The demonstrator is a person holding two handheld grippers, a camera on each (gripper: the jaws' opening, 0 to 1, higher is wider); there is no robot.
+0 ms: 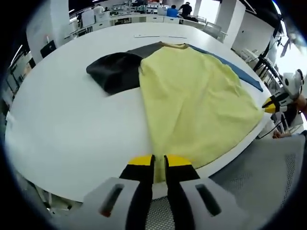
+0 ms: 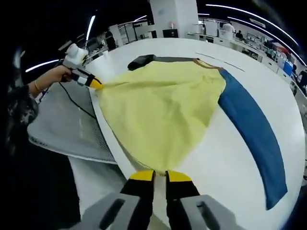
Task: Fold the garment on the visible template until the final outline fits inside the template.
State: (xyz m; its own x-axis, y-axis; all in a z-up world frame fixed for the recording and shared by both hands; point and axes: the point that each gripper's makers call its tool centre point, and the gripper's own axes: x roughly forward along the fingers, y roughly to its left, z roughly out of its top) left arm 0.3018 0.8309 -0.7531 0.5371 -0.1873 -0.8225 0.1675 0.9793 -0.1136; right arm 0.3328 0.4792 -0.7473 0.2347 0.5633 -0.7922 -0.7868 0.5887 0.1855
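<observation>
Both claws are clamped on the bottom hem of the yellow garment [image 1: 192,105]: the left gripper [image 1: 159,163] has its yellow-tipped jaws together on one corner of the hem at the near edge of the table, and the right gripper [image 2: 160,176] has its jaws pressed together on the other corner. Each also appears in the other's view, the right gripper at the far right of the left gripper view, the left gripper held by a hand [image 2: 50,76] at the upper left of the right gripper view.

Largest is the white table [image 1: 72,124], which bears everything. On it the yellow garment lies spread flat, neck end away from the person. A blue template [image 2: 254,129] shows as a long strip beside and partly under the garment. A dark cloth [image 1: 115,69] sticks out on the opposite side near the neck. A grey mesh surface [image 2: 62,124] sits just off the table's near edge.
</observation>
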